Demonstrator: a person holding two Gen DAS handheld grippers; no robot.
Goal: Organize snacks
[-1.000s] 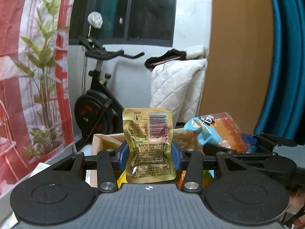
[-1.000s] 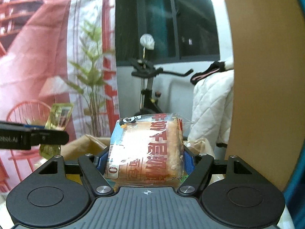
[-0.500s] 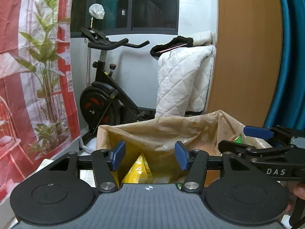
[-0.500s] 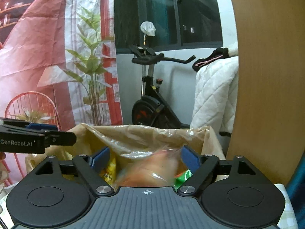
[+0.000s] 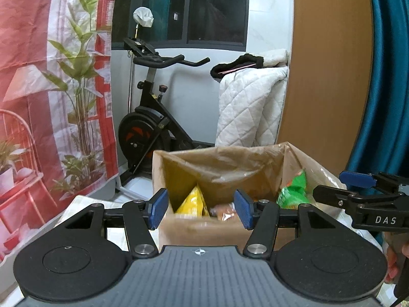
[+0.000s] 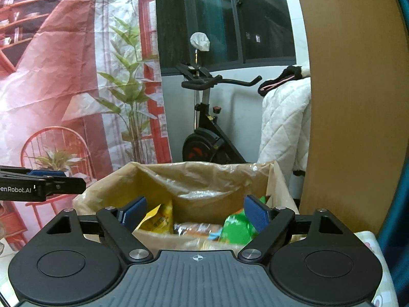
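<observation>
On the far left, a wall hanging printed with red shelving, a red chair and green plants is seen. Just right of it an exercise bike stands beneath a dark window, followed by a white quilted blanket, a tan wooden panel and, at the far right, a teal curtain.

In the foreground, a cardboard box lined with a brown plastic bag is placed directly ahead of both tools. Inside it, from left to right, a yellow snack packet, a clear-wrapped orange-brown snack and a green snack packet are visible (labels cannot be read).

The left gripper is held level in front of the box, its blue pads spread wide and nothing between them. The right gripper is likewise spread wide and empty, aimed over the box mouth.

Risks, as judged: the loose bag liner could be snagged by an open pad if either tool is lowered carelessly, and the box could be dragged or tipped. The two tools are held close together, so a collision is possible.

A pale patterned surface is glimpsed beside the box at the lower right; little more of it can be made out.
</observation>
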